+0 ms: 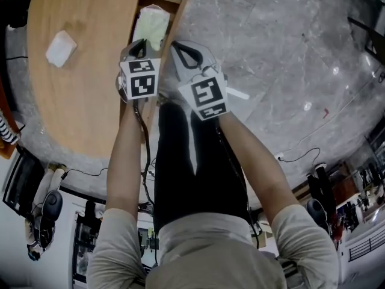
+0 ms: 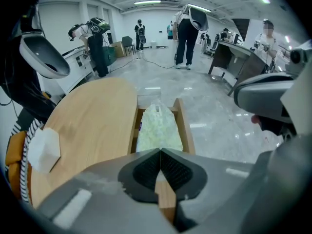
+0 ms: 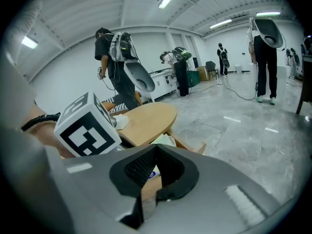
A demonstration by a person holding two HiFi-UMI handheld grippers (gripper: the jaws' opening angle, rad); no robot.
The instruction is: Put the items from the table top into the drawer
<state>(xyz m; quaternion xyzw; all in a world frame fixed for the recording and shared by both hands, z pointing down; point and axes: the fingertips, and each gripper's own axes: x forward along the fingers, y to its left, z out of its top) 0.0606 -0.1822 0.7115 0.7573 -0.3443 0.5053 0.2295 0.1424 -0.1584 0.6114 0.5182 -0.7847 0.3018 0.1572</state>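
A white packet (image 1: pixel 61 48) lies on the oval wooden table (image 1: pixel 84 95), far left of both grippers; it also shows at the left of the left gripper view (image 2: pixel 45 150). The open wooden drawer (image 1: pixel 178 11) at the table's right edge holds a pale green bag (image 1: pixel 151 26) (image 2: pixel 158 128). My left gripper (image 1: pixel 141 41) (image 2: pixel 160 151) is shut and empty, above the drawer's near end. My right gripper (image 1: pixel 177 44) (image 3: pixel 156 146) is beside it, over the drawer's right side, tips together with nothing held. The drawer (image 3: pixel 197 147) shows just past its jaws.
Grey marble floor (image 1: pixel 271 47) lies to the right of the drawer, with a white strip (image 1: pixel 237 93) on it. Cables and equipment sit near the person's feet (image 1: pixel 48 209). Several people (image 2: pixel 187 33) stand far back in the room.
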